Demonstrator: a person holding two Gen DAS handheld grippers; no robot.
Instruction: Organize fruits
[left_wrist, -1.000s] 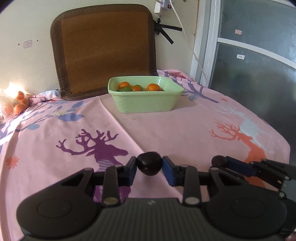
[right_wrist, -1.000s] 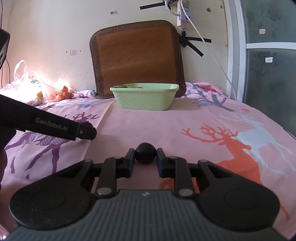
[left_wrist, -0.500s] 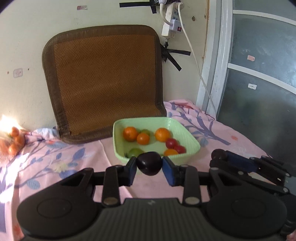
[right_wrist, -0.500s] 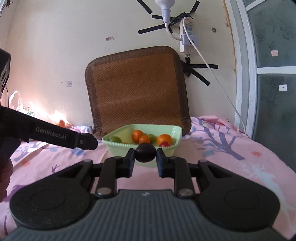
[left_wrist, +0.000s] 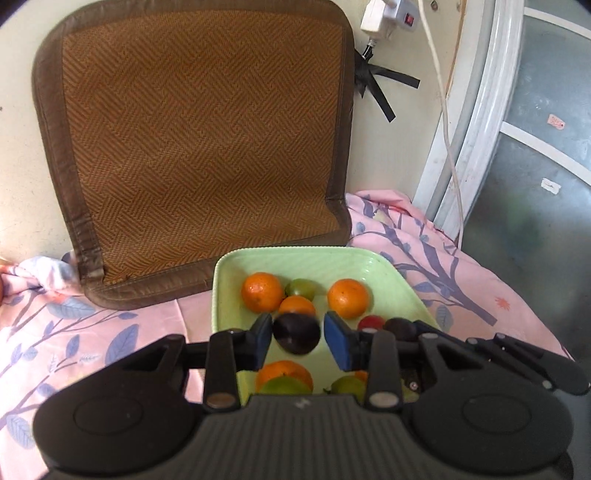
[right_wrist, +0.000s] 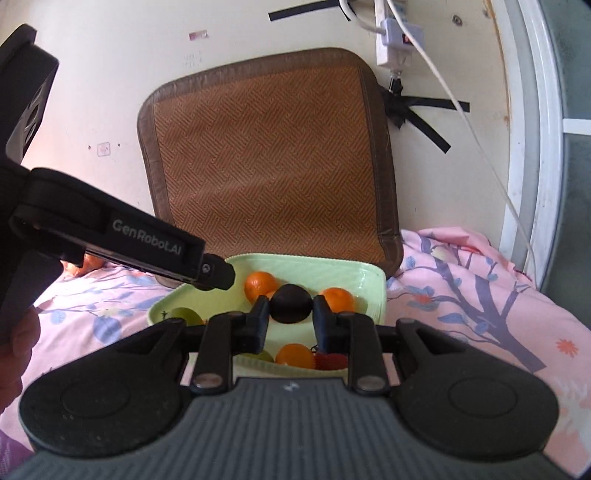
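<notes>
The light green bowl (left_wrist: 402, 280) holds several oranges (left_wrist: 262, 291), green fruits (left_wrist: 301, 288) and a red one (left_wrist: 371, 322). Over the bowl my left gripper (left_wrist: 298, 338) has its jaws opening. A dark plum (left_wrist: 296, 333) sits between its blue pads, with a sliver of gap on its right side. Just to the right, my right gripper (left_wrist: 402, 332) carries a second dark plum (left_wrist: 400, 328). In the right wrist view that gripper (right_wrist: 291, 314) is shut on its plum (right_wrist: 290, 304) above the bowl (right_wrist: 376, 291). The left gripper (right_wrist: 218, 275) reaches in from the left.
A brown woven mat (left_wrist: 199, 147) leans on the wall right behind the bowl. A power strip with a white cable (left_wrist: 384, 18) hangs above, and a glass door (left_wrist: 535, 166) stands at the right. A pink patterned cloth (left_wrist: 110, 332) covers the table. A person's hand (right_wrist: 14, 354) shows at the left.
Both grippers travelled forward and slightly up from the near table to above the bowl, each carrying a dark plum. The left jaws have spread a little around theirs.
</notes>
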